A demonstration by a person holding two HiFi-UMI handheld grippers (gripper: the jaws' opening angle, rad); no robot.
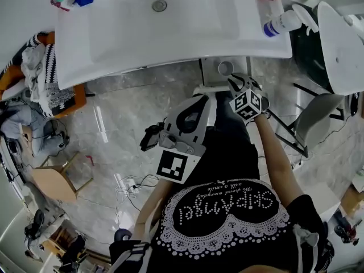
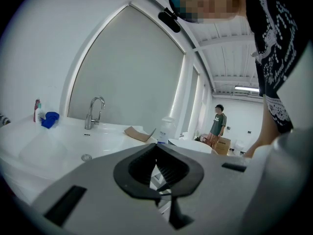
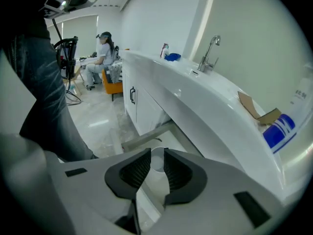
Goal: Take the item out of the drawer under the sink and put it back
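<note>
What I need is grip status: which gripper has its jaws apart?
The right gripper: jaws apart, white cup showing between them; the left gripper is shut.

Chrome faucet point(image 2: 95, 110), blue cloth point(image 2: 50, 119), cardboard scrap point(image 2: 138, 133) and blue-labelled bottle point(image 1: 281, 24) stand above a marble floor point(image 1: 114, 124) where loose cables point(image 1: 133, 183) lie.

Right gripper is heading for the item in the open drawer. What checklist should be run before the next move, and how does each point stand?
1. Drawer open: ok. The drawer stands pulled out under the sink.
2. Item in sight: ok. A white cup stands in the drawer, in line with the right gripper's jaws.
3. Right jaws apart: ok. The pads press on nothing.
4. Opening wide enough for the cup: cannot tell.
5. Left gripper out of the way: ok. It is shut, empty and aimed over the sink.
</note>
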